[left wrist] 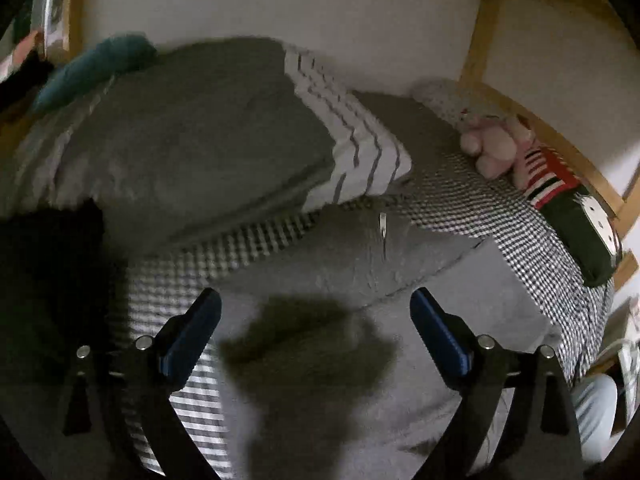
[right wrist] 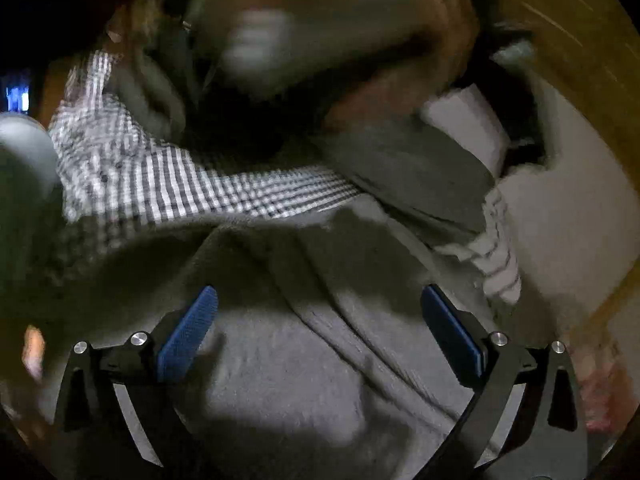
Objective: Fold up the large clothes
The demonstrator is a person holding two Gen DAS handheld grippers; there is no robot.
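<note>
- The left tool [left wrist: 316,334] is hanging with its jaws spread wide and nothing between them, tilted down over the grey garment [left wrist: 360,280]; this is likely a release after laying a fold.
- The right tool [right wrist: 320,332] is likewise gaping empty above the same grey garment [right wrist: 300,360], angled down more shallowly.
- The garment is lying flat on the checked bedsheet [left wrist: 500,216], probably for folding.
- Beyond, a folded grey blanket [left wrist: 192,140] is sitting clear, against the wall.

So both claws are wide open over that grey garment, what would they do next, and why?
Probably lower the left gripper and right gripper onto an edge of the grey garment and close. Both stand open with nothing between them, and the garment lies rumpled on the checked cover, seemingly not yet folded flat.
</note>
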